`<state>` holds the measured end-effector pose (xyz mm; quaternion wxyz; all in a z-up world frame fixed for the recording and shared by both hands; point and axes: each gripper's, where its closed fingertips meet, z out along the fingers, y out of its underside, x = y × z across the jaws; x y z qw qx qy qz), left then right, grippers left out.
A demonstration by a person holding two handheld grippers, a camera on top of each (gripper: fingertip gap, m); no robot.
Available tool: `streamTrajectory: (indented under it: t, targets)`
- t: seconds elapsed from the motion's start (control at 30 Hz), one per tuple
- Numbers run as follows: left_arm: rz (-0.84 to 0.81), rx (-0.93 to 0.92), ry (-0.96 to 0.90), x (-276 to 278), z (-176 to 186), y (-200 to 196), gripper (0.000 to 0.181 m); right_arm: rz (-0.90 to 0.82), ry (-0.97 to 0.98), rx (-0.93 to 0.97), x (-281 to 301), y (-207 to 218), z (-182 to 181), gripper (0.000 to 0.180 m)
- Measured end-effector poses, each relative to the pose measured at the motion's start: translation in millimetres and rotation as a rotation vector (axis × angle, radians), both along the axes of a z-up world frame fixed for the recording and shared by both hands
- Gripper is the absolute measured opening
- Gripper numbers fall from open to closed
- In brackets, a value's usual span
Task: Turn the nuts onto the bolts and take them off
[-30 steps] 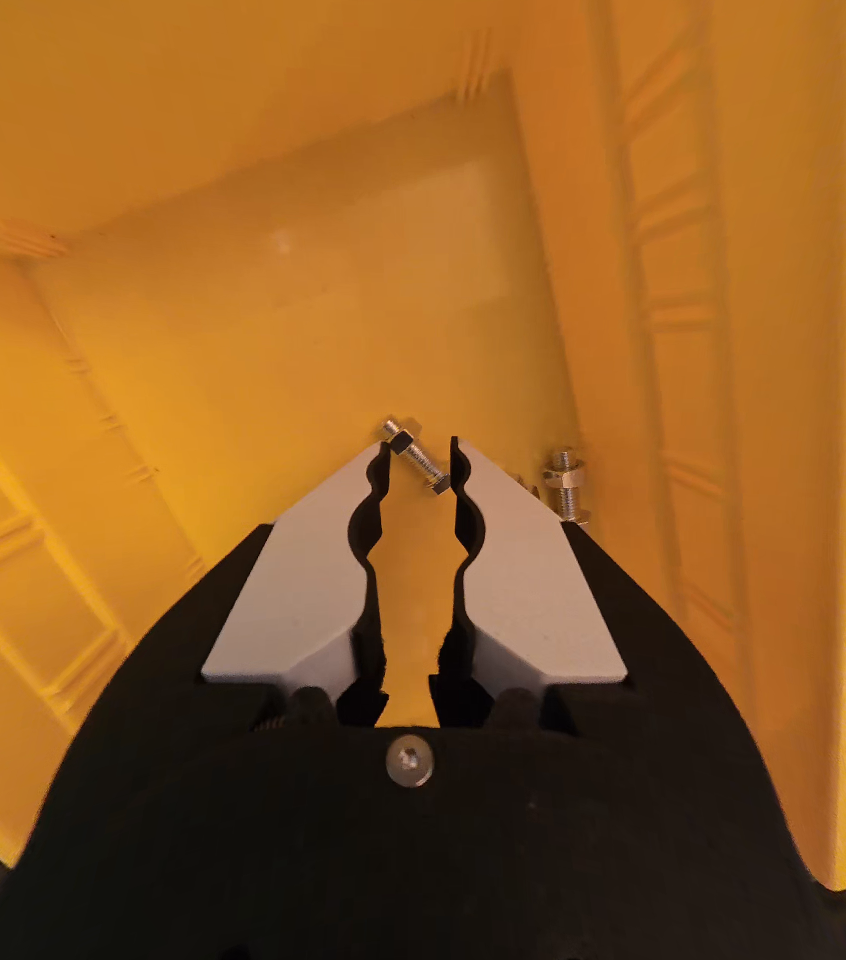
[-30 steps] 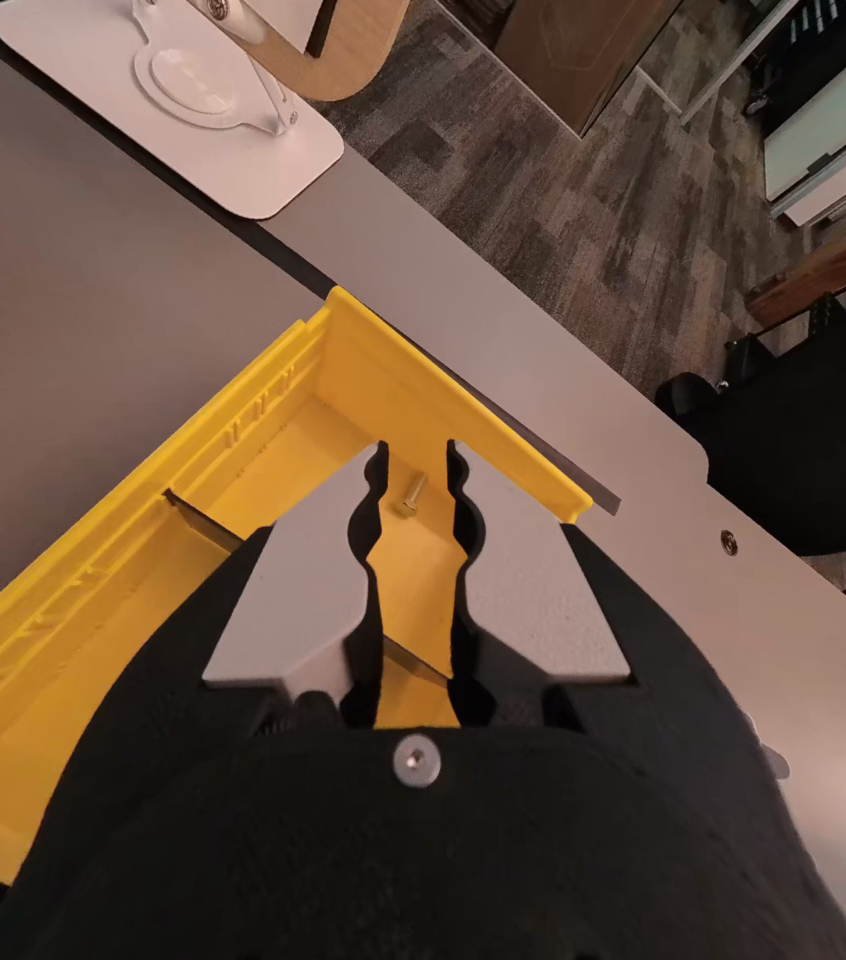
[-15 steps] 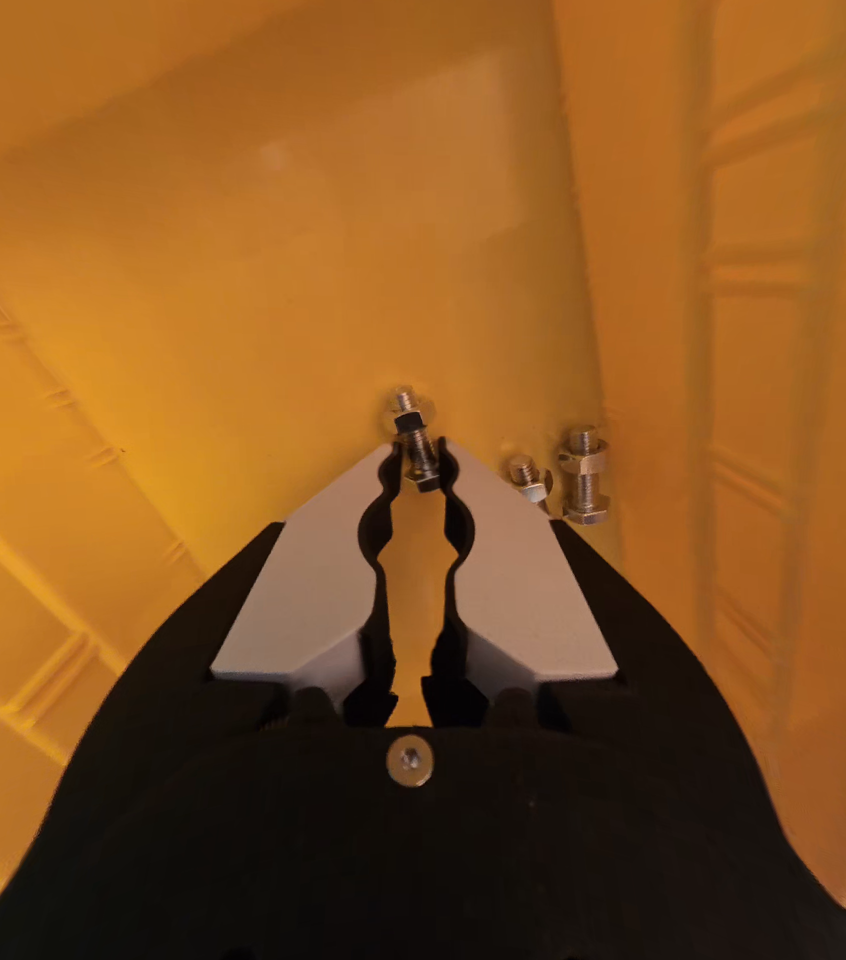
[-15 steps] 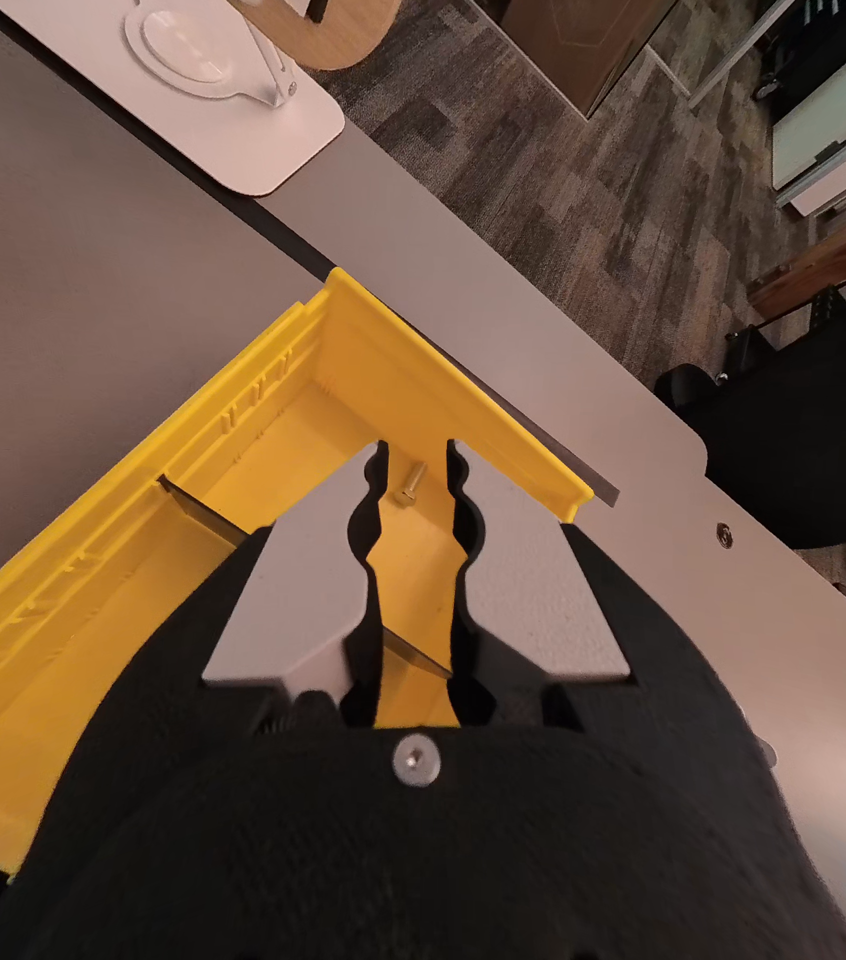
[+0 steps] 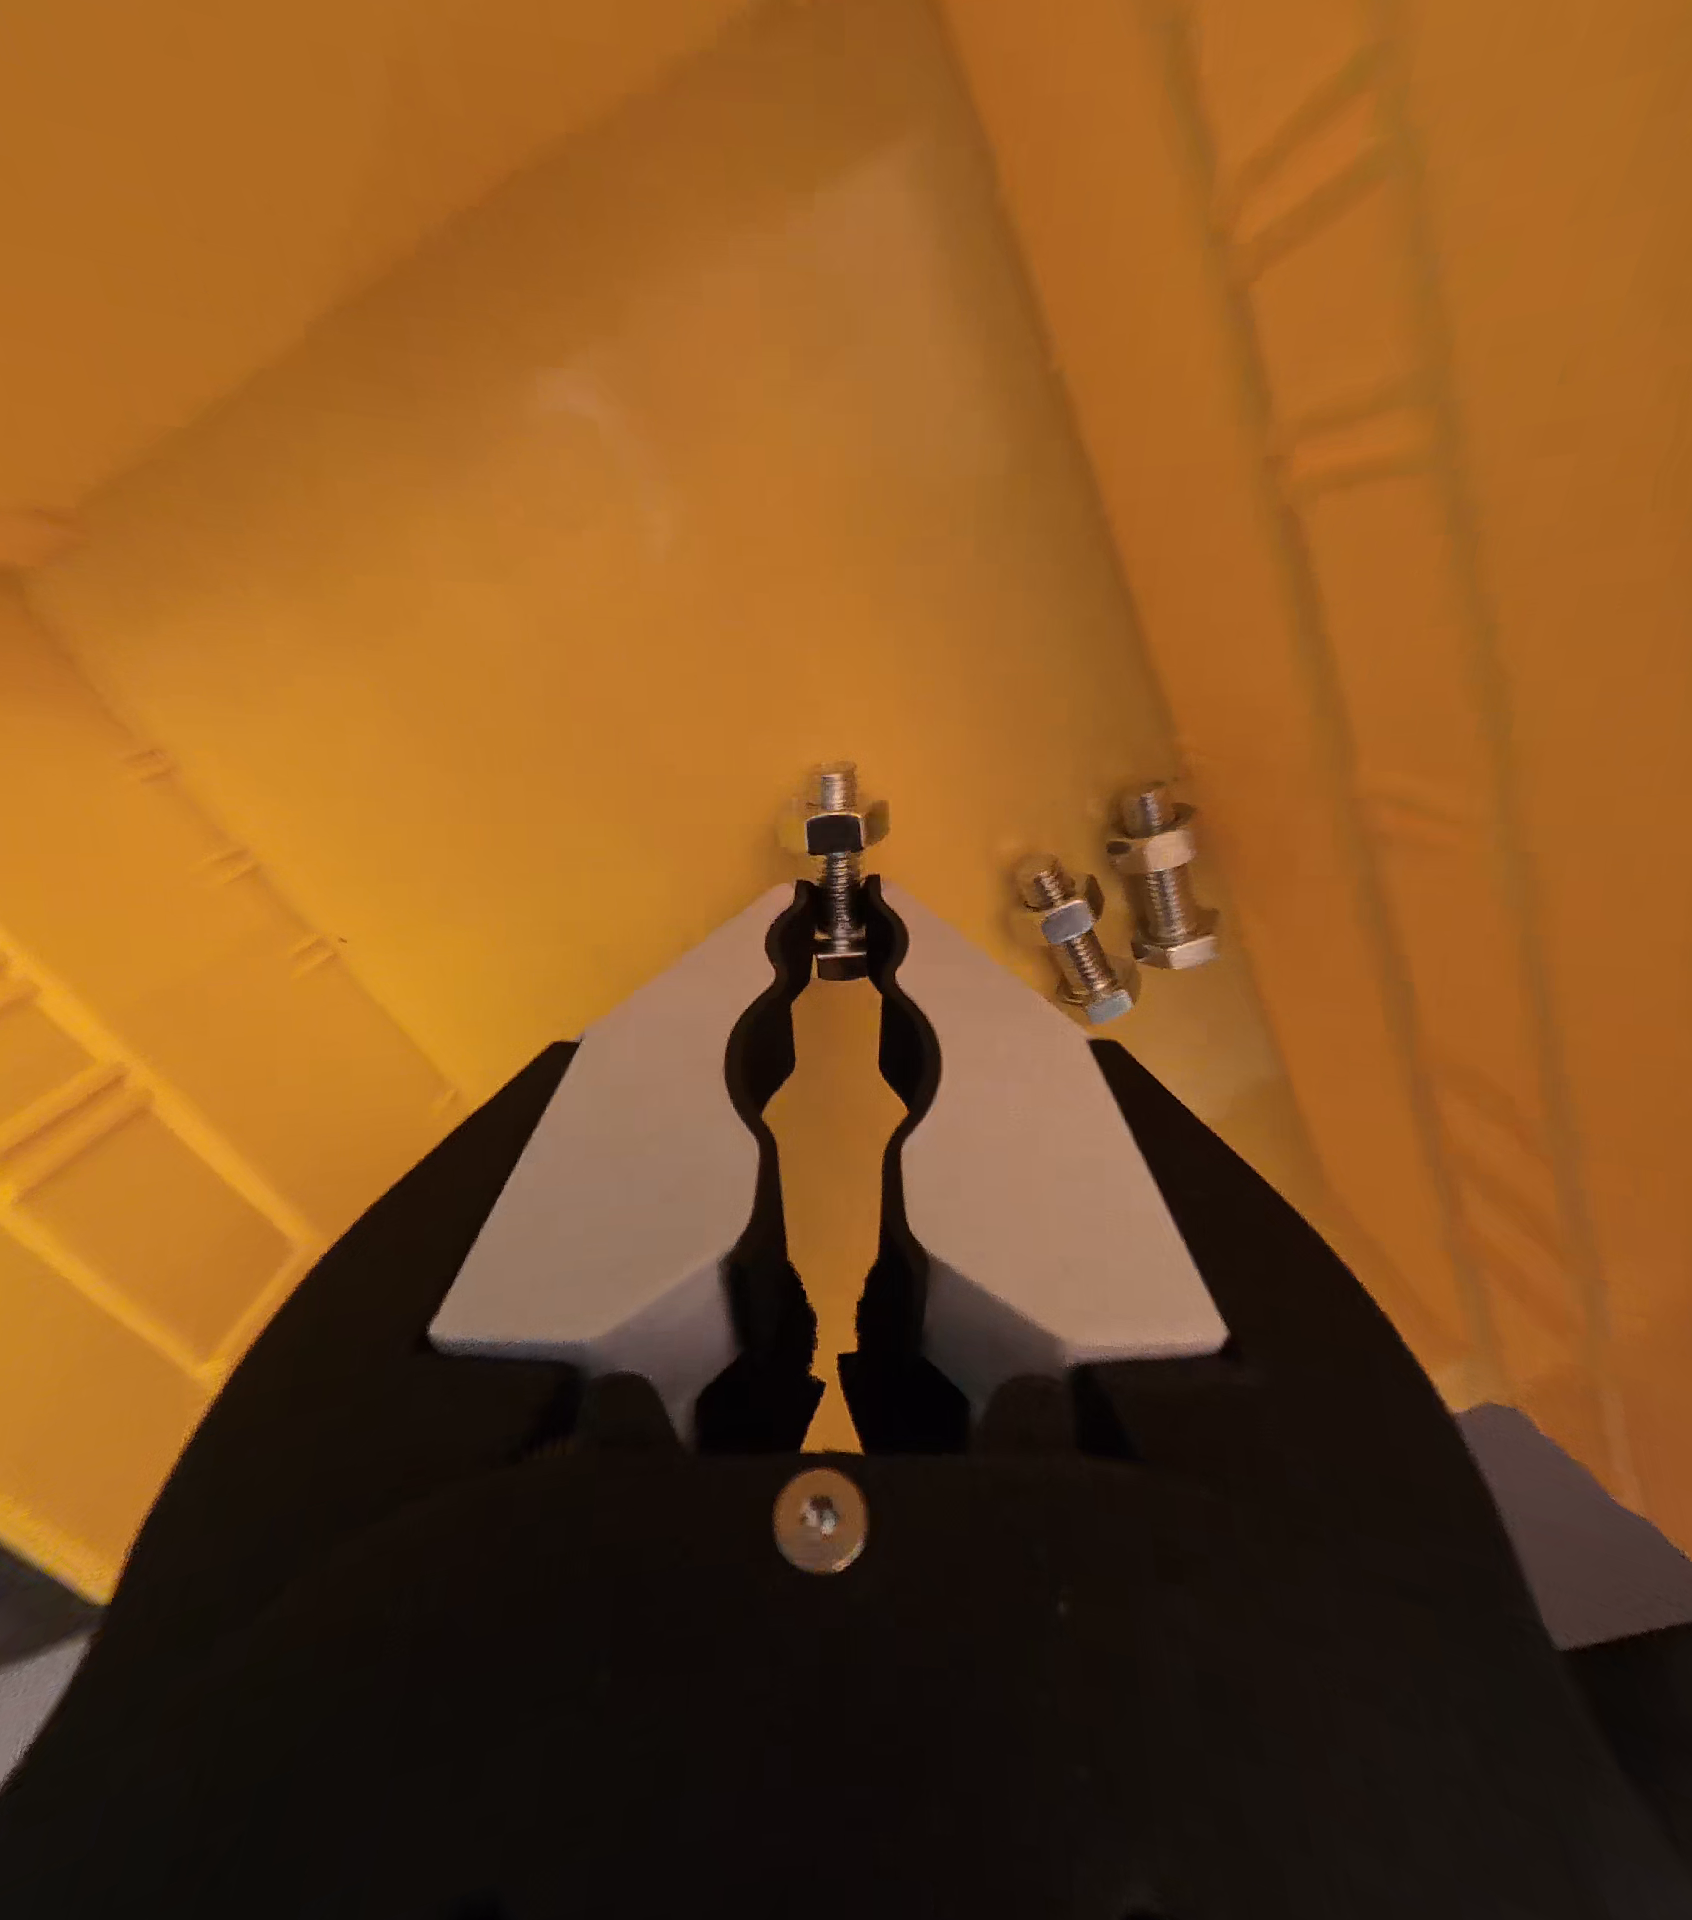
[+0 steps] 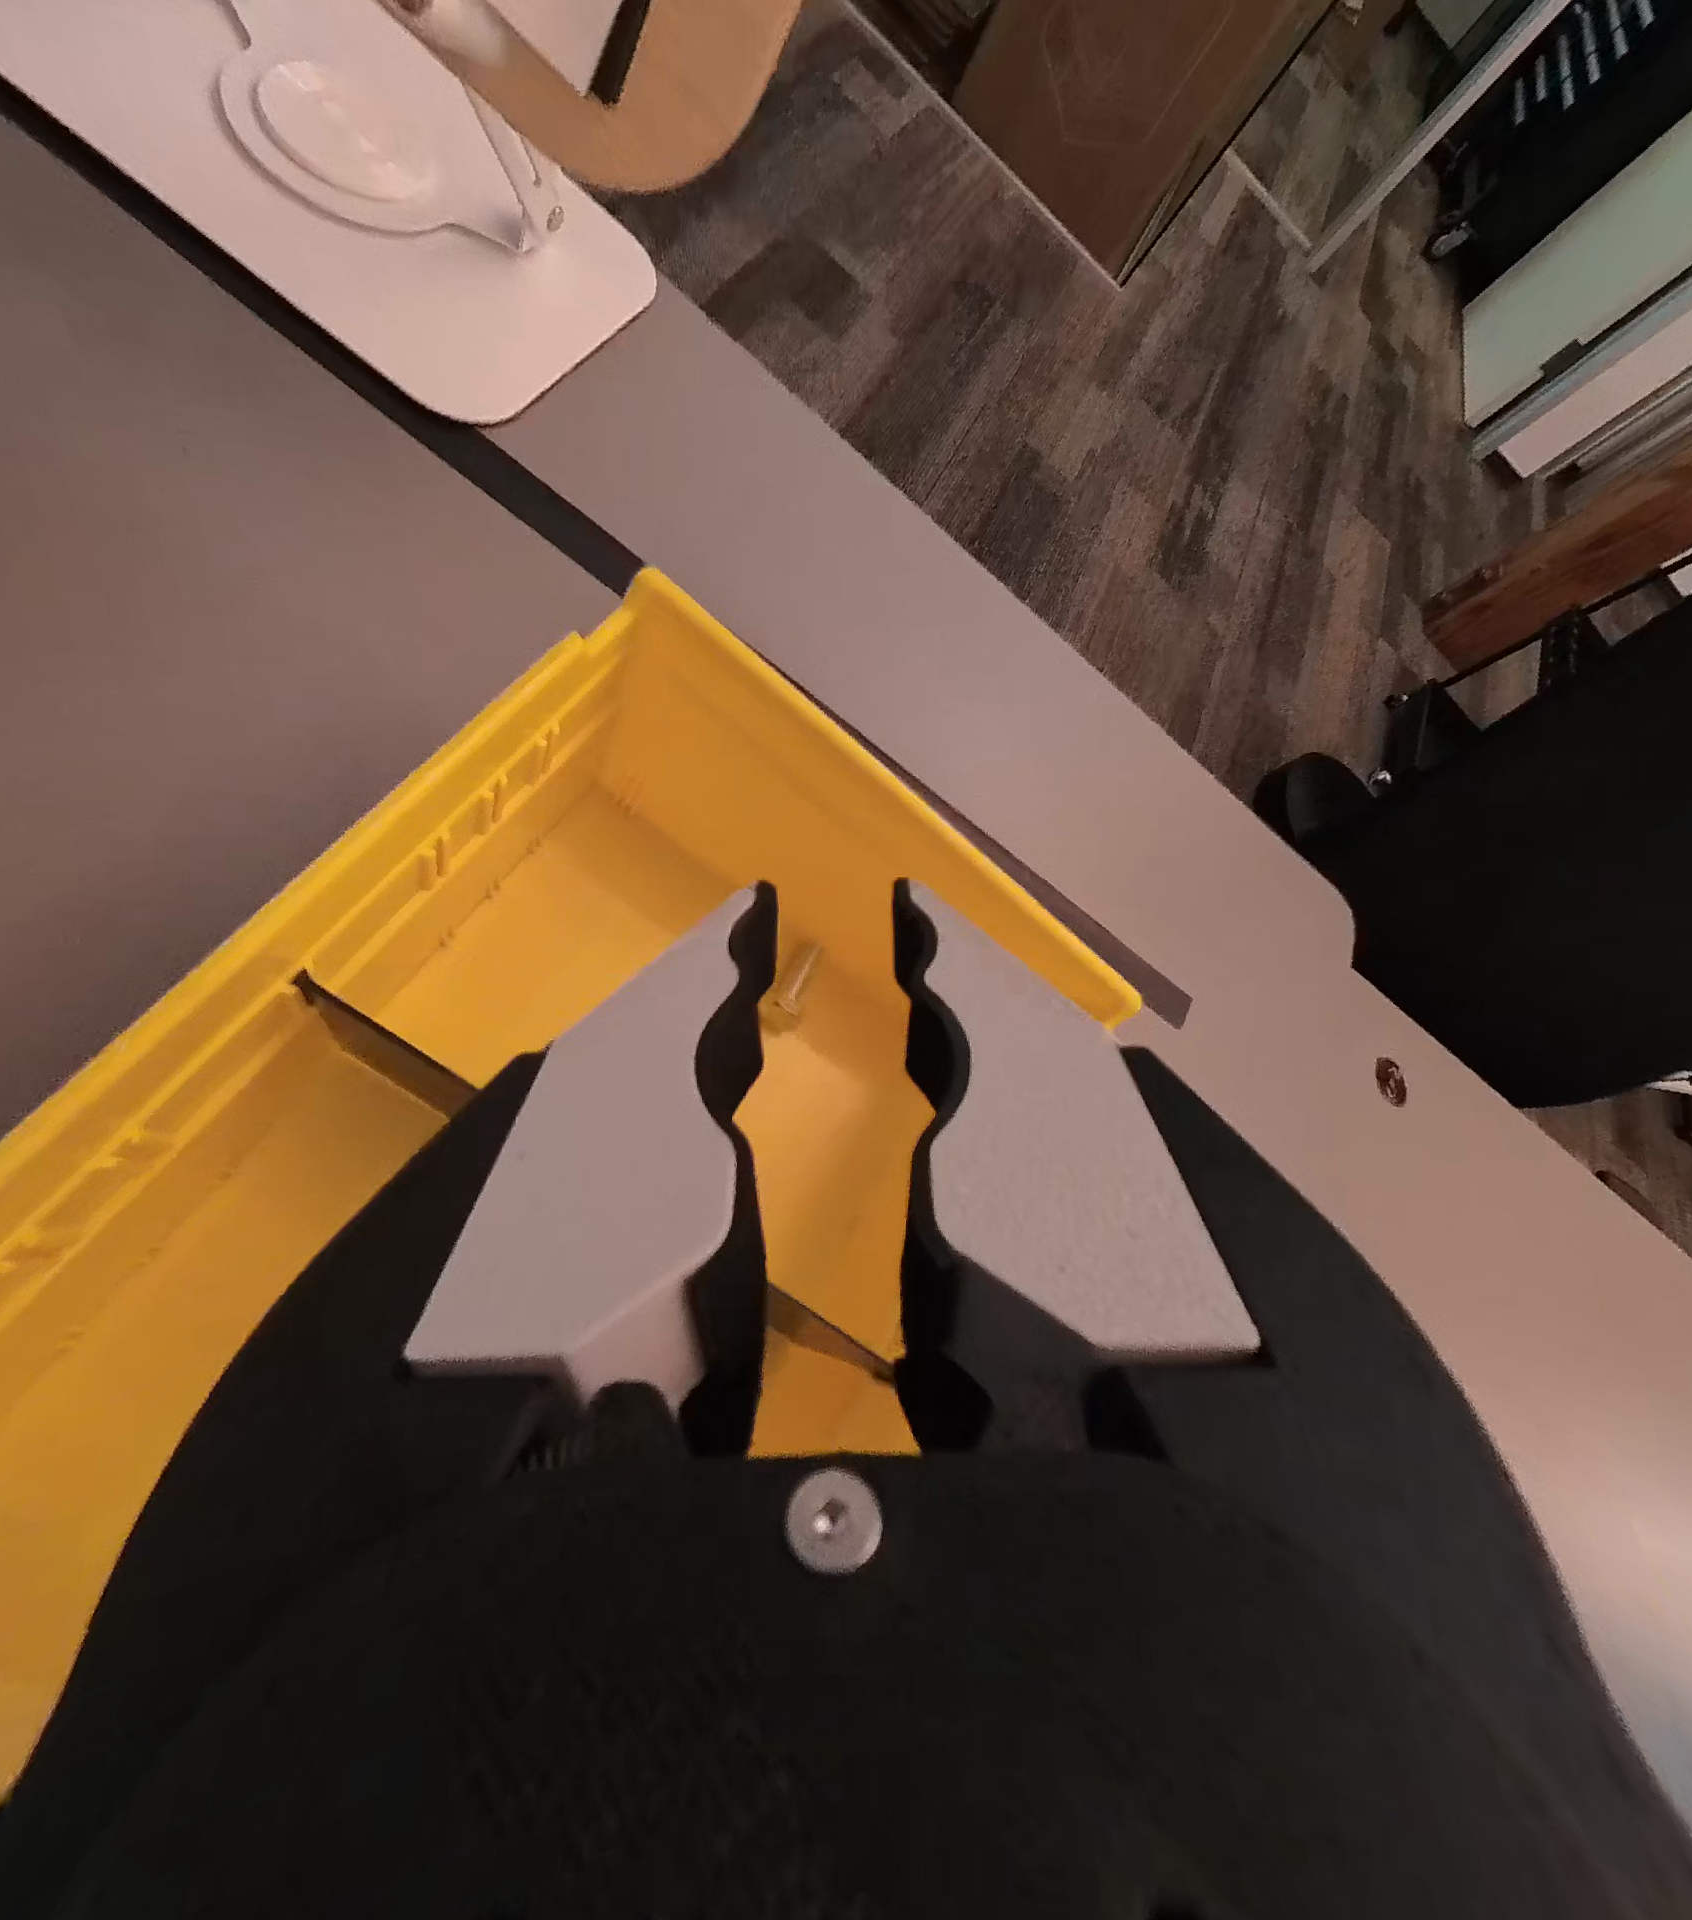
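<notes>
Inside the yellow bin, near its side wall: left gripper clamped on a bolt carrying a nut; two more nutted bolts lie just beside. Right gripper spread apart above a bare bolt by the bin's end wall.

Left gripper is clamping its fingertips narrowly together; right gripper is holding its jaws parted, gripping nothing.

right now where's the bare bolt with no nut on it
In the right wrist view, the bare bolt lies on the floor of the yellow bin's end compartment, between the open right tool's fingertips but untouched.
</notes>
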<state>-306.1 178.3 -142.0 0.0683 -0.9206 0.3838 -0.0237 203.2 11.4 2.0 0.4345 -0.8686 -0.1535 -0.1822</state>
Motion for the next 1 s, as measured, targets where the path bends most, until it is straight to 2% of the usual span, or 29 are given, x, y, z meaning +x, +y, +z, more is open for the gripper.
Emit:
streamTrajectory:
  t: [0.13, 0.23, 0.33, 0.4, 0.47, 0.6, 0.73, 0.8, 0.87, 0.9, 1.0]
  targets:
    - [-0.048, 0.108, -0.278, 32.2, 54.0, -0.3, 0.007, 0.055, 0.017, 0.179, -23.6, 8.6, 38.2, 0.021]
    - [-0.238, 0.203, -0.572, 83.0, 114.1, -25.0, 0.007, 0.207, 0.117, 0.389, -75.7, 17.2, 78.6, 0.022]
    - [-0.436, 0.299, -0.843, 138.5, 168.9, -67.7, 0.008, 0.546, 0.409, 0.498, -168.8, 10.4, 105.8, 0.032]
    - [-0.544, 0.289, -0.995, 167.5, 192.3, -102.2, 0.007, 0.769, 0.649, 0.44, -228.3, -3.6, 110.5, 0.055]
    - [-0.626, 0.233, -1.114, 187.5, 206.2, -135.0, 0.007, 0.888, 0.848, 0.355, -268.3, -12.5, 109.7, 0.072]
    - [-0.718, 0.136, -1.246, 208.6, 219.6, -180.0, 0.007, 0.917, 1.09, 0.244, -302.9, -11.6, 101.0, 0.078]
    - [-0.79, 0.125, -1.288, 214.7, 226.8, -204.5, 0.007, 0.874, 1.105, 0.242, -303.9, -1.5, 91.2, 0.073]
    - [-0.805, 0.135, -1.323, 212.6, 234.9, -210.0, 0.007, 0.925, 1.133, 0.254, -295.6, -4.4, 95.6, 0.076]
    - [-0.822, 0.121, -1.384, 206.2, 246.2, -214.3, 0.007, 0.841, 1.171, 0.258, -273.6, 7.4, 91.7, 0.057]
    - [-0.836, 0.078, -1.423, 201.8, 252.4, -219.0, 0.008, 0.829, 1.198, 0.284, -265.1, 9.3, 94.5, 0.058]
    - [-0.815, 0.075, -1.437, 198.6, 255.9, -215.4, 0.008, 0.962, 1.236, 0.287, -277.6, -12.9, 114.3, 0.061]
